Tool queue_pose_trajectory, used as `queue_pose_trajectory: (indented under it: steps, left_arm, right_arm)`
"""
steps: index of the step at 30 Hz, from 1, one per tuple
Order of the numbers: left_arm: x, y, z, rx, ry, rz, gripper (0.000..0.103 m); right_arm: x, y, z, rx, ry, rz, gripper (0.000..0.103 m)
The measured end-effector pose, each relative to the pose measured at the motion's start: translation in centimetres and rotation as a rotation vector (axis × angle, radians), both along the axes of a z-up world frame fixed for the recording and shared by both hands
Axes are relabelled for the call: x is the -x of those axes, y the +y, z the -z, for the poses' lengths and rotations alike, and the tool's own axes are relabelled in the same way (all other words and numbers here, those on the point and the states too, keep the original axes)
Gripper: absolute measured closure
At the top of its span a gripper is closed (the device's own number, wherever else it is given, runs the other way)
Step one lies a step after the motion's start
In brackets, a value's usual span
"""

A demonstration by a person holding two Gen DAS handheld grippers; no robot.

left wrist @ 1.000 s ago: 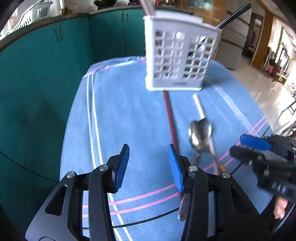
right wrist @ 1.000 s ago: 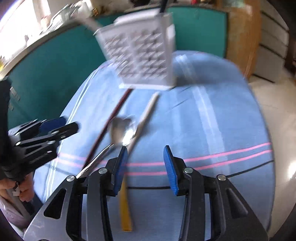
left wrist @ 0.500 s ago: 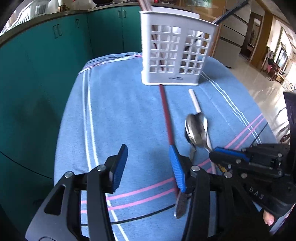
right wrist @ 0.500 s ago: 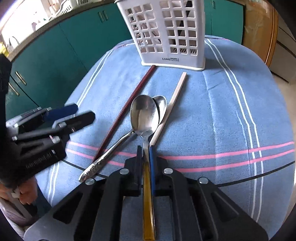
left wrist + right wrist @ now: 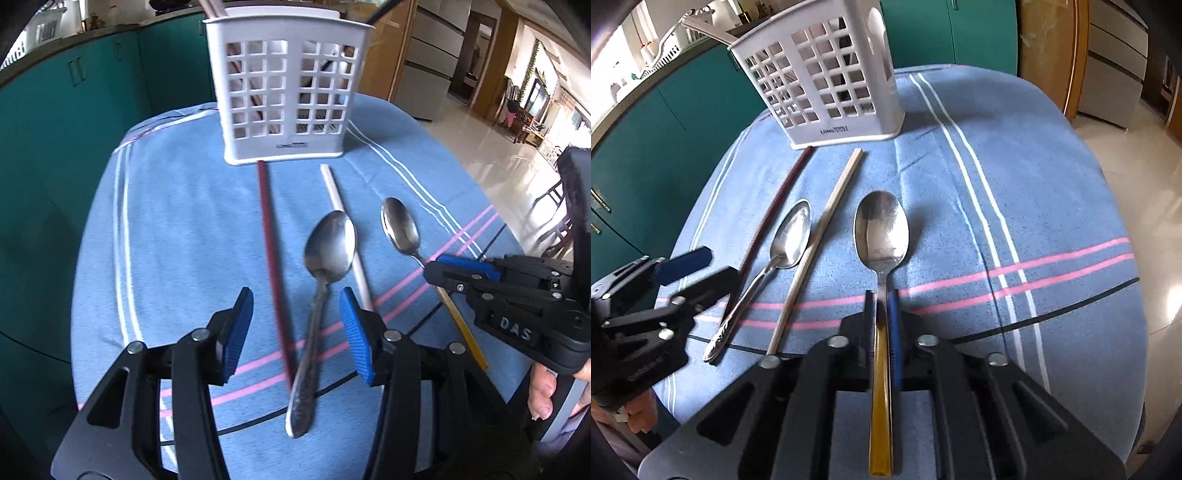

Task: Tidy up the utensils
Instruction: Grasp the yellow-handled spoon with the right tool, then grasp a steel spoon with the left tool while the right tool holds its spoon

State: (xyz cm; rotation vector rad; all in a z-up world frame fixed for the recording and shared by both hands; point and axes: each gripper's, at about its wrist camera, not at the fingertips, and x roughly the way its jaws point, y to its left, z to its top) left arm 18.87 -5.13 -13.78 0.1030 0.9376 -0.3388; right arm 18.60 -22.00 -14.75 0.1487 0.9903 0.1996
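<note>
From the left wrist, the left tool (image 5: pixel 295 328) hovers unclenched over the patterned spoon (image 5: pixel 321 291) mid-bench, while from the right wrist, the right tool (image 5: pixel 882 314), jaws opening, straddles the yellow-handled spoon (image 5: pixel 881 258) below the white caddy (image 5: pixel 827 74).

The surface (image 5: pixel 1052 192) lies bare to the right of the yellow-handled spoon (image 5: pixel 882 236), a wide lane running up to the caddy (image 5: pixel 827 74). Left of that spoon the way is crowded: white chopstick (image 5: pixel 820 236), steel spoon (image 5: pixel 775 254) and red chopstick (image 5: pixel 772 214) lie close together, their far ends near the caddy's foot. The left gripper (image 5: pixel 295 328) hangs over the steel spoon's handle and the red chopstick. Bare cloth spreads left of the red chopstick.
</note>
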Motion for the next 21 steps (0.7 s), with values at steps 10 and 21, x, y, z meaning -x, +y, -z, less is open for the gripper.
queue_pose_trajectory:
  steps: [10,21]
  left_arm:
    - [-3.7,-1.6,0.7,0.049,0.022,0.016,0.057]
    - [-6.7,-2.5,2.3,0.132,0.095,0.050,0.069]
  right_arm:
    - [0.1,-1.6,0.0,-0.025,-0.004,0.042,0.072]
    - [0.0,-2.2,0.5,-0.042,0.001,0.046,0.070]
